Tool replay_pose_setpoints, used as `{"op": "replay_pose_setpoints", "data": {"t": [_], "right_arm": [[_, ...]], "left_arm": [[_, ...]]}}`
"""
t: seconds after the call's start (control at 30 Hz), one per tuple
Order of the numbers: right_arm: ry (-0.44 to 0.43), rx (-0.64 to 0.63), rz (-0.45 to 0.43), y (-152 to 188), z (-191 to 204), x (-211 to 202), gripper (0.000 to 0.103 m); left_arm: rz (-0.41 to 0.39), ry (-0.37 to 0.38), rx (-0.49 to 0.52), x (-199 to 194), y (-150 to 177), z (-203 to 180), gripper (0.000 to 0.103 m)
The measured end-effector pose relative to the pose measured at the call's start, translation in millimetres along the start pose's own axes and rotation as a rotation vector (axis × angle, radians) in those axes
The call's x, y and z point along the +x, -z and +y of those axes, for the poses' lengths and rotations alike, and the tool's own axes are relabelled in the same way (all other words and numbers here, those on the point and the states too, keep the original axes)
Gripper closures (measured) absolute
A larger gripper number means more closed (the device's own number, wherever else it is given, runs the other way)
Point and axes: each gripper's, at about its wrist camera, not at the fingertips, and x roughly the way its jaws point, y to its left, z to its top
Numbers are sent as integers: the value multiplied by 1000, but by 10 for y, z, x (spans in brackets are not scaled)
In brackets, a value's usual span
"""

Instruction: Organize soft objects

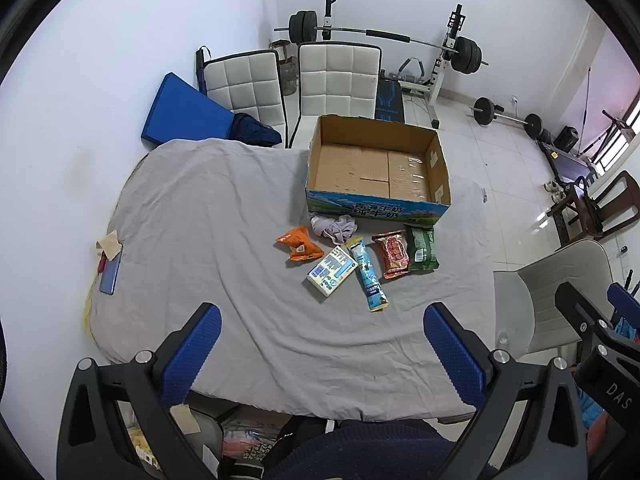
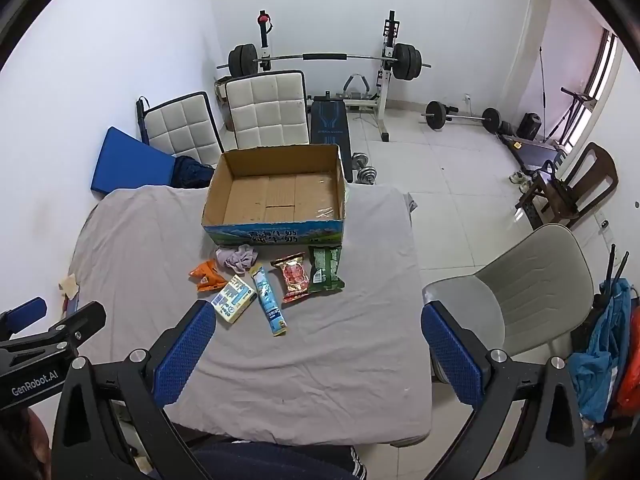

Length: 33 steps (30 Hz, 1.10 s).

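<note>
An open cardboard box [image 1: 378, 168] [image 2: 276, 196] stands at the far side of the grey-clothed table [image 1: 224, 240]. In front of it lie a crumpled pale cloth [image 1: 334, 228] [image 2: 237, 258], an orange snack bag [image 1: 299, 244] [image 2: 206, 274], a white-blue pack [image 1: 332, 271] [image 2: 234, 298], a long blue packet [image 1: 367, 274] [image 2: 270, 300], a red packet [image 1: 392, 254] [image 2: 294, 276] and a green packet [image 1: 422, 249] [image 2: 326, 268]. My left gripper [image 1: 322, 354] and right gripper [image 2: 318, 354] are open and empty, held above the near table edge, well short of the items.
A phone and a paper scrap [image 1: 109, 258] lie at the table's left edge. Two white chairs [image 1: 340, 78] stand behind the box, a grey chair [image 2: 532, 292] to the right. A barbell rack [image 2: 324, 60] and weights stand on the floor beyond.
</note>
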Motion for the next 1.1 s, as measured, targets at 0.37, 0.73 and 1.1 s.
{"op": "replay_pose_setpoints", "data": {"t": [0.37,0.73,1.1], "right_arm": [[6,-6,-22,4,45,-85,0],[15,-1,-40,35,69,-150,0],[16,-1,-40,48,90,-148,0]], "left_arm": [[-7,-1,-3,-16,-2,-7,0],[-14,3,-6,-63,-11,17,0],[-27,9,-4,-95,-23,58,0]]}}
